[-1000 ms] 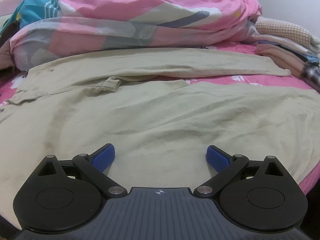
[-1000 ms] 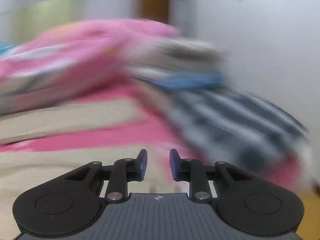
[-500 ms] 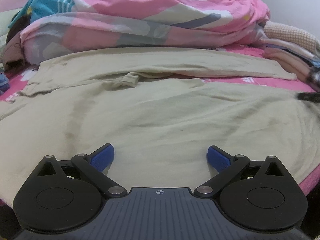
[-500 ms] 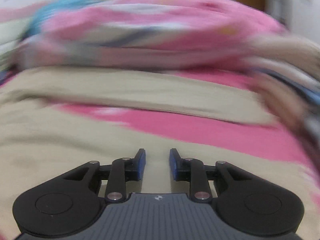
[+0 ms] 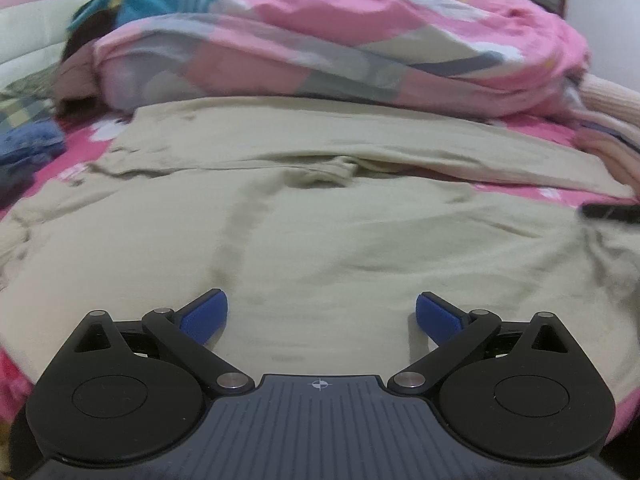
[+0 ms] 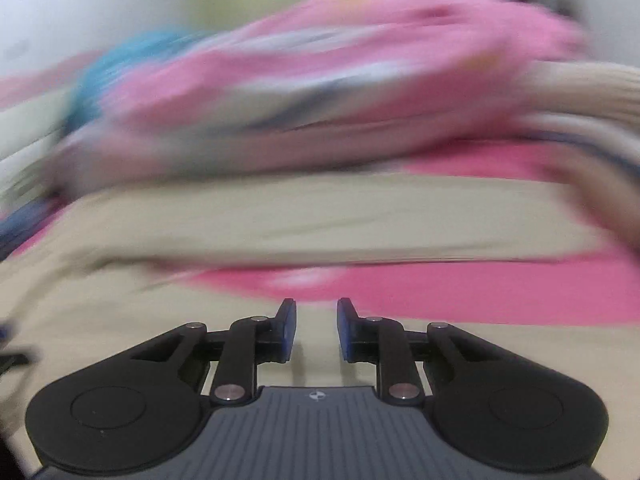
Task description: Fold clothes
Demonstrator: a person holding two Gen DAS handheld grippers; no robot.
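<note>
A beige garment (image 5: 320, 232) lies spread flat on the pink bed sheet (image 5: 80, 148), one long part stretching across behind it (image 5: 360, 148). My left gripper (image 5: 322, 316) is wide open and empty, low over the garment's near part. The garment shows blurred in the right wrist view (image 6: 320, 216). My right gripper (image 6: 316, 328) hovers over its near edge with its jaws a narrow gap apart and nothing between them. A dark bit of the right gripper (image 5: 612, 212) shows at the right edge of the left wrist view.
A bunched pink patterned quilt (image 5: 340, 44) lies along the back of the bed. Folded clothes (image 5: 608, 120) are stacked at the right. Blue and checked clothes (image 5: 28, 136) lie at the left. The pink sheet (image 6: 460, 288) shows between the garment parts.
Both grippers have swung to the left across the bed. The right wrist view moved from the striped pile at the right onto the beige garment. Both jaws kept their openings.
</note>
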